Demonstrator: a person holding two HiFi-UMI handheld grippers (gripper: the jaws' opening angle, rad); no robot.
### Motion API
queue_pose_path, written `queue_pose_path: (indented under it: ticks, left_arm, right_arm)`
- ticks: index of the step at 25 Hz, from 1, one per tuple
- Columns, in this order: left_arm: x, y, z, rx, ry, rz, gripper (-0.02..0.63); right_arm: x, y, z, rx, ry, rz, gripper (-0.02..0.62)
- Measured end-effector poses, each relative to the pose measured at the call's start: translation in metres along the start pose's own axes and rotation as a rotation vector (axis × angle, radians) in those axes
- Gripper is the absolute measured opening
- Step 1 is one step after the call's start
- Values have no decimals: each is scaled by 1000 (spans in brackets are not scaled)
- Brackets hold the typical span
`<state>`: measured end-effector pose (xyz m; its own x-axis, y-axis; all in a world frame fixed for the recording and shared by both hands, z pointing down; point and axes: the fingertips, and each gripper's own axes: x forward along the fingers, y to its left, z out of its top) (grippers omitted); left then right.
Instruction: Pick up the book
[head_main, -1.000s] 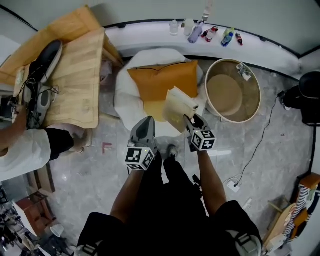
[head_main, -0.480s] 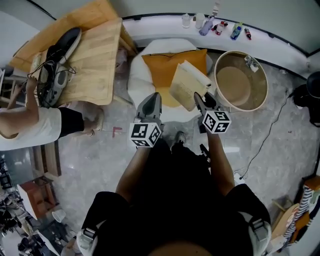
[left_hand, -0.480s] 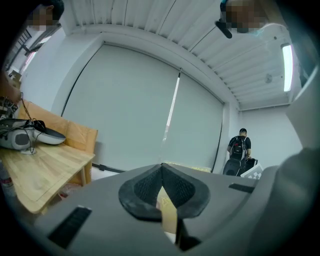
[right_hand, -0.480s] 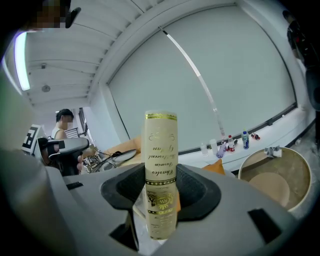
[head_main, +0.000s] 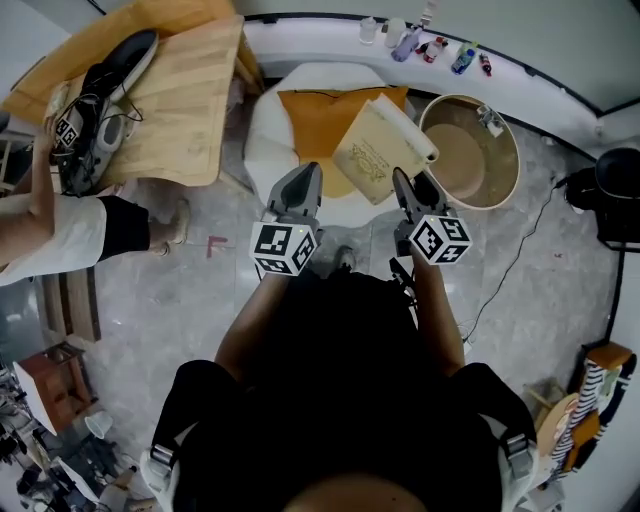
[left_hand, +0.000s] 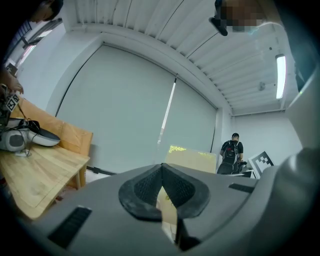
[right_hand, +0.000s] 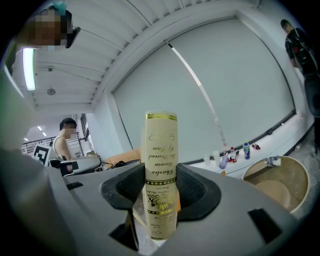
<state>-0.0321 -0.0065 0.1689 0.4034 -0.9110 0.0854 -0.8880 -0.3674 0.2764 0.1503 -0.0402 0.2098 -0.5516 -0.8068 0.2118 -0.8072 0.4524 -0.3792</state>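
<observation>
The book (head_main: 376, 150), cream with gold print, hangs in the air over the orange cushion (head_main: 312, 120). My right gripper (head_main: 404, 186) is shut on its near lower edge. In the right gripper view the book's spine (right_hand: 160, 170) stands upright between the pads, and the right gripper (right_hand: 161, 194) clamps it from both sides. My left gripper (head_main: 306, 182) floats beside it at the left, shut and holding nothing. In the left gripper view the left gripper (left_hand: 162, 189) has its pads meeting, with the book (left_hand: 189, 158) seen beyond them.
The cushion lies on a white seat (head_main: 270, 100). A round beige tub (head_main: 472, 150) stands at the right. A wooden table (head_main: 175, 100) with shoes (head_main: 95, 95) is at the left, where a person (head_main: 50, 235) sits. Bottles (head_main: 425, 42) line the back ledge.
Both grippers have risen. The right one has carried the book up off the cushion, and the book's cover now faces the head camera more flatly.
</observation>
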Motion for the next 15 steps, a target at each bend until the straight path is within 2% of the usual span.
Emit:
queue_pose_path:
  ticks: [4, 15]
  left_arm:
    - [-5, 5, 7, 1, -9, -32, 2]
    - [-27, 22, -1, -23, 9, -63, 2]
  right_arm:
    - [-3, 17, 11, -8, -26, -6, 198]
    - [-14, 46, -5, 46, -26, -8, 198]
